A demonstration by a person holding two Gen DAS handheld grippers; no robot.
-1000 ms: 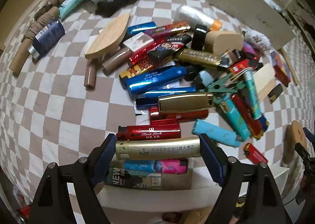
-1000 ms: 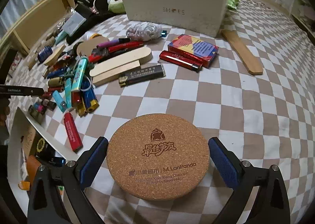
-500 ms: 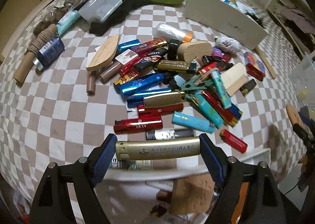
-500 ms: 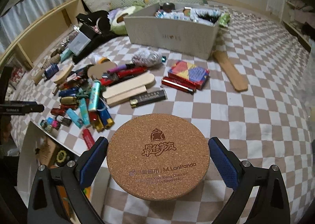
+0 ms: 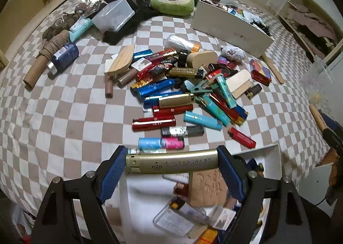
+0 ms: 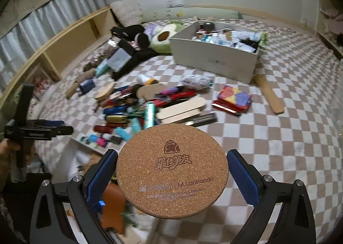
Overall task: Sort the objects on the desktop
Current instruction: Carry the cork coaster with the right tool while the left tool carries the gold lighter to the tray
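Lying crosswise in left gripper (image 5: 171,163): gold lighter (image 5: 171,161)

Reading "M.LanPanda" and "All Rights Reserved" on the cork coaster (image 6: 172,171); showing "苏州景中白金汉爵大酒店" along the gold lighter (image 5: 171,161), just below the pink-and-blue lighter (image 5: 161,143).

I see a long gold lighter (image 5: 171,161) with a satin metallic sheen, a round brown cork coaster (image 6: 172,171) that looks grainy and matt, and a checked brown-and-white cloth bedsheet (image 5: 64,115), soft and dull.
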